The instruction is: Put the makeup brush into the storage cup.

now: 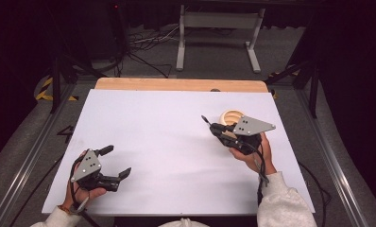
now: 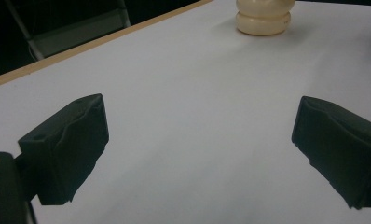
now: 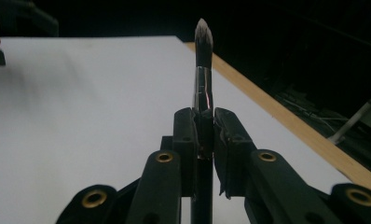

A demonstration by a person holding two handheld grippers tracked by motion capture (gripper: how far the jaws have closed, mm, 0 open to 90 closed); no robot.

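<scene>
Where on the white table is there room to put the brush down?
The widest bare patch is the middle of the white table, between the left gripper and the right gripper. The far strip below the wooden edge is bare too. It is crowded at the right, where the cream holder stands close to the brush.

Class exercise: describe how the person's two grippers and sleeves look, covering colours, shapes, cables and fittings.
Both the left gripper and right gripper are black, each topped by a grey three-cornered plate with small dark holes. The jaws are blocky black pads on linkage arms with brass-coloured rivets. A dark cable trails from the right one. The sleeves are light grey.
</scene>
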